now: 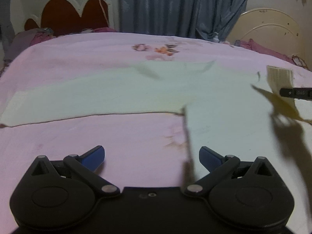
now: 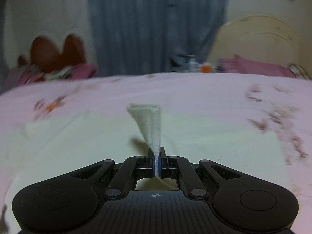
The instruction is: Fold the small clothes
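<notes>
A bed point(image 1: 78, 136) covered by a pink flowered sheet fills both views, with a grey-blue curtain point(image 1: 175, 5) hanging behind it, a red scalloped headboard point(image 1: 72, 13) at one end and a cream arched board point(image 1: 273, 27) at the other. Spread flat across the middle of the sheet lies the garment point(image 1: 117, 93), a pale, cream-green piece of small clothing whose long near edge runs across the left wrist view and whose body drops toward the camera on the right side. Its sleeve end point(image 2: 150, 124), finished in a ribbed cuff, is raised off the bed: the right gripper point(image 2: 157, 165) is clenched on it, the blue pads pinching the cloth so that it fans out upward from between them, and in the left wrist view the same cuff hangs in the air at the far right with a dark fingertip beside it. The left gripper point(image 1: 152, 156) hovers low over the sheet with its jaws spread wide and nothing between them; a vertical edge of the garment runs just beside its right finger without being gripped. The step in hand looks like the first fold, bringing the sleeve in over the body. The next move likely calls for carrying the cuff across to the middle of the garment and laying it flat before letting go, while the free gripper either pins the body or takes hold of the near edge so the cloth does not drag along.
</notes>
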The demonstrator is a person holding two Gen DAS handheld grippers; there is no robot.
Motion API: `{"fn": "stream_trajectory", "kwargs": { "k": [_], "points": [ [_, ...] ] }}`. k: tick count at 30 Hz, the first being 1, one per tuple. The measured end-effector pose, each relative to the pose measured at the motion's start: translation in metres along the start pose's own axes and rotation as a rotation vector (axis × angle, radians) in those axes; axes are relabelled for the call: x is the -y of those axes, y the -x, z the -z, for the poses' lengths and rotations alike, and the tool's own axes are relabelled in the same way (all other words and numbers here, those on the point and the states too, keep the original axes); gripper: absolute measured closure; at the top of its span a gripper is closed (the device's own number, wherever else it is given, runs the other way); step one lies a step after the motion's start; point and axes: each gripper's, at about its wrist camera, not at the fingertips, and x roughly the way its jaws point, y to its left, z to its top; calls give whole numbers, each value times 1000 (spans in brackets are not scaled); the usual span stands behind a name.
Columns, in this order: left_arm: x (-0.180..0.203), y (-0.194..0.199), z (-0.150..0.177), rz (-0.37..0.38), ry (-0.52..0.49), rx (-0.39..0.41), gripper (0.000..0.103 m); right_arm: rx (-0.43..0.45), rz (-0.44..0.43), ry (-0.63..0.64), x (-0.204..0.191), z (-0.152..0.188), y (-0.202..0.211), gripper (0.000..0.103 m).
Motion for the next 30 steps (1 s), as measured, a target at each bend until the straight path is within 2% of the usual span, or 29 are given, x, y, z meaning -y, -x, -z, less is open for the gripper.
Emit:
{"fn": "stream_trajectory", "kwargs": {
  "k": [3, 8, 9, 11, 12, 14, 15, 16, 17, 19, 21, 24, 25, 27, 29, 30],
  "points": [
    [-16, 2, 4, 23, 43, -11, 1, -21, -25, 82, -34, 10, -14, 101],
    [-26, 3, 4, 105, 106, 0, 1, -81, -76, 181, -73, 26, -44, 101],
    [-25, 2, 3, 125, 114, -3, 1, -54, -49, 224, -80, 32, -44, 96],
    [-18, 1, -2, 161, 114, -1, 4, -21, 3, 247, -87, 37, -36, 60],
    [-12, 0, -6, 172, 108, 6, 8, 7, -11, 229, -81, 38, -28, 32],
    [4, -4, -16, 231, 107, 15, 30, 20, -50, 167, -63, 40, -14, 33],
    [13, -8, -21, 260, 111, 17, 33, 13, -39, 130, -53, 42, -9, 42],
    [24, -14, -27, 297, 114, 17, 39, 2, -32, 101, -41, 44, -5, 57],
    [36, -21, -33, 341, 122, 9, 44, -8, -25, 67, -29, 46, -1, 61],
    [58, -33, -43, 421, 147, -7, 44, -11, -2, -5, 1, 52, 14, 66],
    [83, -48, -49, 479, 170, -24, 43, -26, 11, -45, 26, 55, 24, 67],
    [108, -75, -51, 469, 201, -108, 44, -33, 35, -82, 55, 58, 36, 67],
    [114, -80, -51, 466, 213, -110, 45, -34, 40, -95, 63, 61, 45, 67],
    [122, -85, -53, 444, 223, -88, 51, -41, 42, -135, 79, 64, 51, 67],
    [127, -91, -58, 441, 232, -75, 83, -45, 44, -170, 93, 66, 56, 67],
    [128, -95, -62, 440, 228, -76, 90, -46, 42, -192, 100, 68, 56, 67]
  ]
}}
